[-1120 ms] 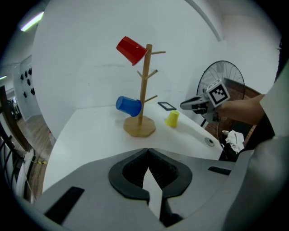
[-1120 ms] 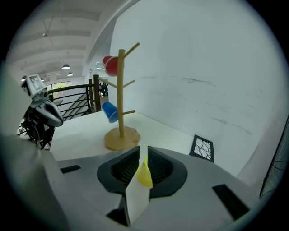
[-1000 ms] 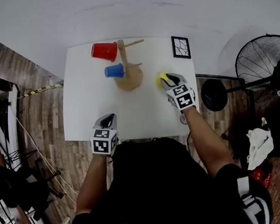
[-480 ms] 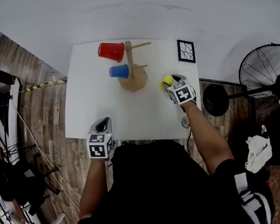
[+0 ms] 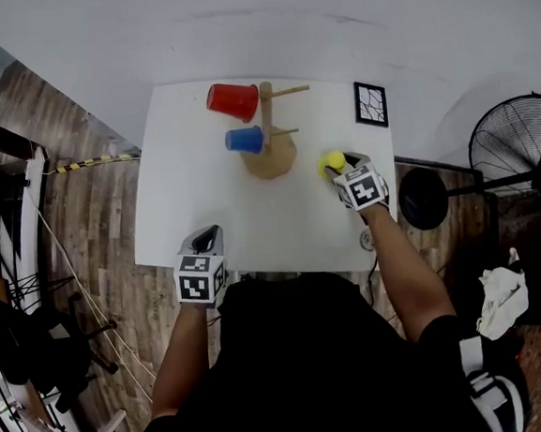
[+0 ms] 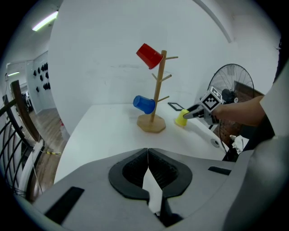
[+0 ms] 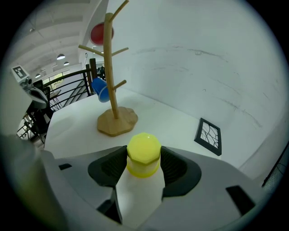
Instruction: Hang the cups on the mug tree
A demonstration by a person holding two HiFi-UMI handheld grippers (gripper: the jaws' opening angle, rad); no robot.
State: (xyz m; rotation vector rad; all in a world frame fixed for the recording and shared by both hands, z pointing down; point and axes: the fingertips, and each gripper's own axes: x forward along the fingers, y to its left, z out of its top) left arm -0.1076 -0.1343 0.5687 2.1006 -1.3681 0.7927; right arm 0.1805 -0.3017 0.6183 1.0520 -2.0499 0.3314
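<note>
Two hang on the mug tree [image 5: 270, 156] upper centre, red cup [image 5: 232, 97] and blue cup [image 5: 244, 140]; right gripper [image 5: 339, 165] jaws just opened, straddling yellow cup [image 5: 328, 162]; left gripper [image 5: 208, 233] closed, empty.

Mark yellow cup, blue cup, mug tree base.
yellow cup [image 7: 143, 149]: right gripper view, top face.
blue cup [image 5: 244, 140]: head view, side wall.
mug tree base [image 5: 275, 163]: head view, bare wood beside the trunk.
</note>
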